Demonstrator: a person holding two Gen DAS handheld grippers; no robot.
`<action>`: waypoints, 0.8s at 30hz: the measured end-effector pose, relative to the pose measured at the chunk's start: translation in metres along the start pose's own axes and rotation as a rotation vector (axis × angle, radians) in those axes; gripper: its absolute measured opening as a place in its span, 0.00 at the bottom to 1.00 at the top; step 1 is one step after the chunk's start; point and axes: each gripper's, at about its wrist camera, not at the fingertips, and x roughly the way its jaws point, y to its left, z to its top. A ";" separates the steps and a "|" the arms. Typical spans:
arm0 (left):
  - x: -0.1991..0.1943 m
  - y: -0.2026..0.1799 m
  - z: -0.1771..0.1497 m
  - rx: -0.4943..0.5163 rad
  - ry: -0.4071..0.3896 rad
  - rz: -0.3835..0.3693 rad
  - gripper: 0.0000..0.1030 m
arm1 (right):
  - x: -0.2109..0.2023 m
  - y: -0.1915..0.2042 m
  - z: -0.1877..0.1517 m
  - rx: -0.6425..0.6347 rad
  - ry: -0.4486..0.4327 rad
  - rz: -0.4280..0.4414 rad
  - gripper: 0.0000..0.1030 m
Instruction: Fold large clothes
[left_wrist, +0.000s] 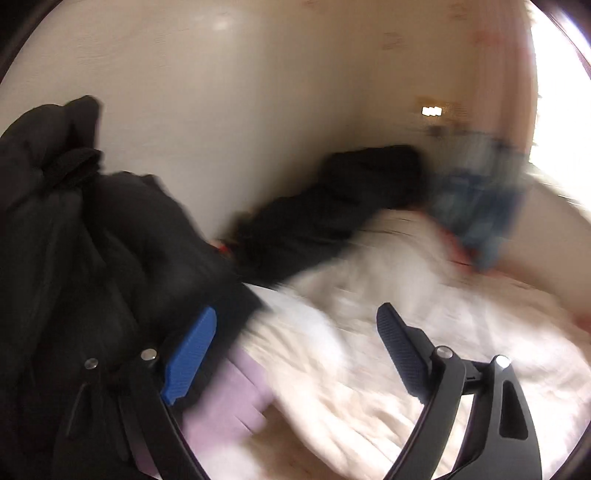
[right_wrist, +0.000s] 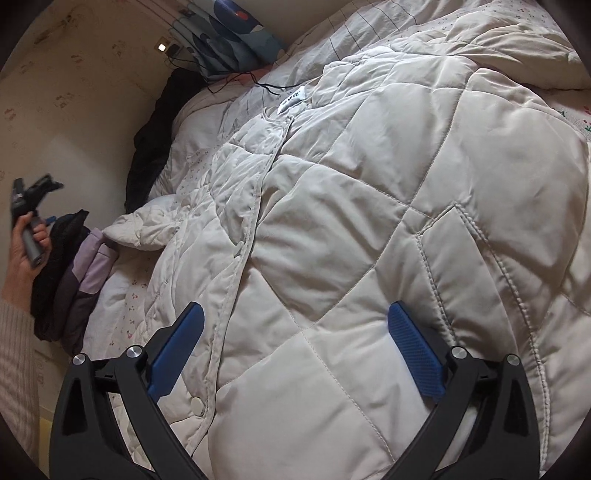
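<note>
at the far left of the right wrist view a hand (right_wrist: 26, 247) holds the left gripper (left_wrist: 295, 354) up beside the wall (right_wrist: 74, 110), well apart from the coat (right_wrist: 369, 221). its jaws stand wide with nothing between them, and its own view is smeared with blur. just right of that hand sits a stack of folded clothes (right_wrist: 74, 277), dark on top and lilac beneath, at the left edge of the bed (right_wrist: 125, 310). a swing back toward the bed could clip that stack and topple it, undoing finished folds.

the coat, cream and quilted, lies spread open across the middle of the bed, its snap placket running from near to far. the right gripper (right_wrist: 295, 350) hovers low over the near hem, jaws wide, holding nothing. puffy, slick fabric may slide out of a shallow pinch, or the pads may catch only the top layer, so the fold would drag crooked.

at the far end a thin black cable (right_wrist: 266, 86) lies by the collar and could snag.
</note>
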 end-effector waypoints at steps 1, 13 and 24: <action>-0.012 -0.010 -0.017 0.017 0.011 -0.065 0.89 | -0.001 0.000 0.003 0.013 0.018 0.017 0.93; -0.062 -0.146 -0.288 0.103 0.172 -0.430 0.93 | -0.261 -0.263 0.087 0.503 -0.488 -0.013 0.93; -0.018 -0.101 -0.295 -0.081 0.278 -0.356 0.93 | -0.265 -0.387 0.136 0.652 -0.506 -0.056 0.93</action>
